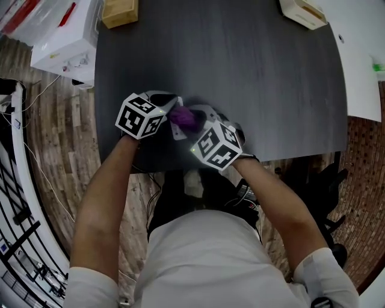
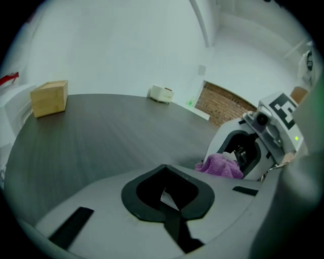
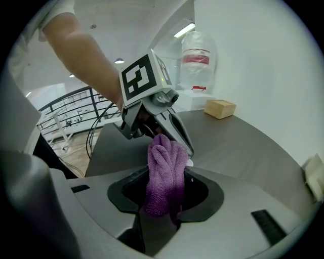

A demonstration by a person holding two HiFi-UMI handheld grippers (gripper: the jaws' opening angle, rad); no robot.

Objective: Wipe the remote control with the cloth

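Both grippers meet low over the front edge of the dark table. My right gripper is shut on a purple cloth, which hangs bunched out of its jaws and shows between the two grippers. My left gripper is shut, and only a thin white sliver, apparently the remote control, shows between its jaws. In the right gripper view that white bit lies at the left gripper's tips, right against the cloth. The left gripper view has the right gripper with the cloth close by on the right.
A wooden block stands at the table's far left corner and a white box at its far right. White cartons sit on the floor to the left. A white sheet lies past the right edge.
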